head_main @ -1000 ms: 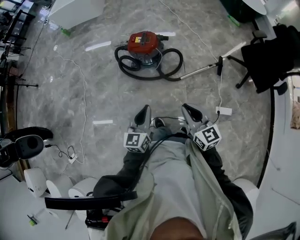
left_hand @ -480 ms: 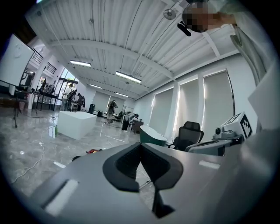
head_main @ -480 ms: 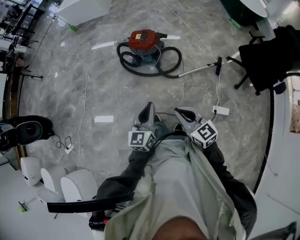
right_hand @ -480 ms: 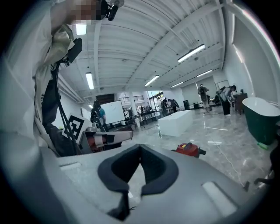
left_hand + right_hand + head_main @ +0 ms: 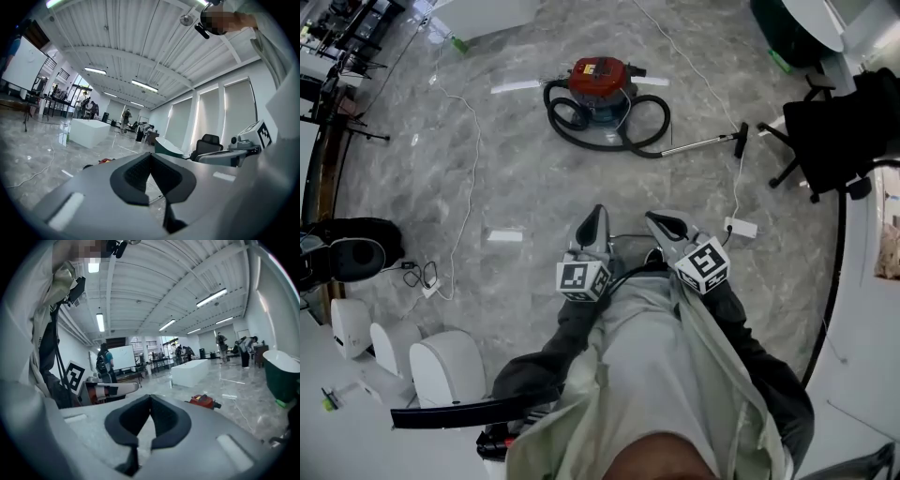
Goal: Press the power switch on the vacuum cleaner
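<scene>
The red vacuum cleaner (image 5: 599, 79) stands on the marble floor far ahead, its black hose (image 5: 623, 131) coiled round it and its metal wand (image 5: 701, 144) running off to the right. Both grippers are held close to the person's body, well short of it. My left gripper (image 5: 597, 216) is shut with nothing in it, and my right gripper (image 5: 657, 221) beside it is shut and empty too. In the left gripper view only a red sliver of the vacuum (image 5: 104, 161) shows over the shut jaws. In the right gripper view the vacuum (image 5: 204, 401) lies ahead to the right.
A white power strip (image 5: 741, 227) with its cable lies on the floor right of my right gripper. A black office chair (image 5: 832, 120) stands at the right. Loose white cable (image 5: 472, 178) trails along the left. White rounded units (image 5: 441, 364) sit at lower left.
The view has shifted: the vacuum now sits a little further right and higher in the head view. Both grippers stay shut near the body; the right one has tilted slightly left.
</scene>
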